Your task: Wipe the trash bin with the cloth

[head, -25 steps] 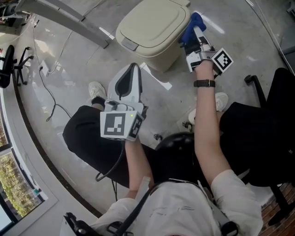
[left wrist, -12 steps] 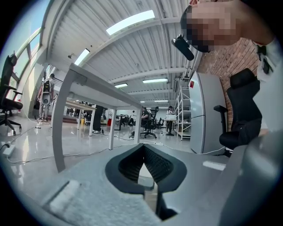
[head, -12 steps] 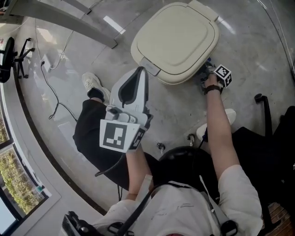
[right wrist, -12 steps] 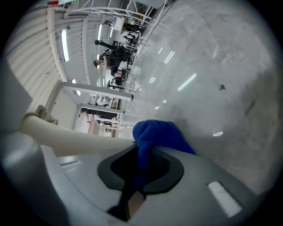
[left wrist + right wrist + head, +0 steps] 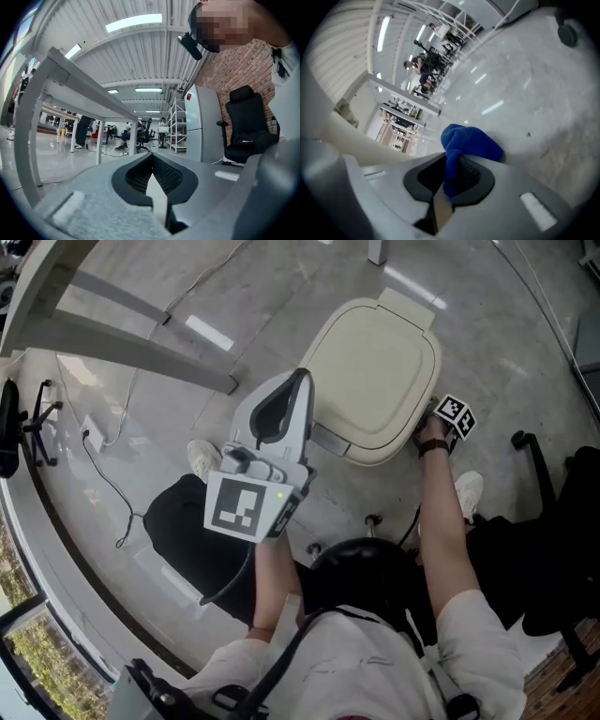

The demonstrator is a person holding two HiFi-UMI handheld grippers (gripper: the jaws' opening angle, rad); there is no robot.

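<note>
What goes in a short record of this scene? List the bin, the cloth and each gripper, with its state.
Trash bin: beige, lid closed, standing on the floor
Cloth: blue, bunched, clamped between the right jaws
Right gripper: shut on the cloth, low beside the bin
Left gripper: shut, empty, raised
</note>
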